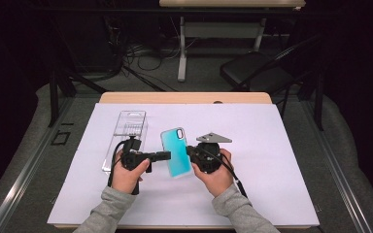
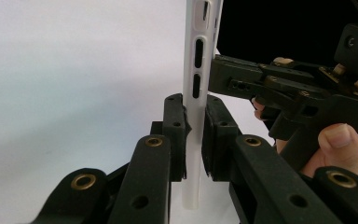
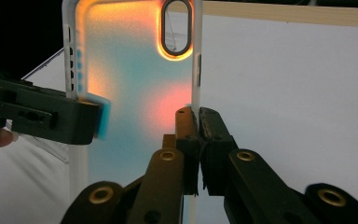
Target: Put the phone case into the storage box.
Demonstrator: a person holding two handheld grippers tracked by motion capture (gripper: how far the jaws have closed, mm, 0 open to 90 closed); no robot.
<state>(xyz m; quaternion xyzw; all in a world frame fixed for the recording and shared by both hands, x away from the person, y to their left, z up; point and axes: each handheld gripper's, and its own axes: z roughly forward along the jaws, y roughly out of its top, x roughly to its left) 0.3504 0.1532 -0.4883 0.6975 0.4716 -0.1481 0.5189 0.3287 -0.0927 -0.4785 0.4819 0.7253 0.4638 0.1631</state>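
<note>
Both grippers, left (image 1: 167, 156) and right (image 1: 190, 150), clenched on the unmarked translucent phone case (image 1: 176, 152).

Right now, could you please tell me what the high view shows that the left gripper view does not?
High view alone: the clear plastic box lying behind the left gripper, the phone case's teal back, and the table's wooden far edge.

Left gripper view alone: the case's white side rim with its button slots, clamped between that gripper's fingers.

Both: the right gripper gripping the case's opposite edge over the white sheet.
</note>
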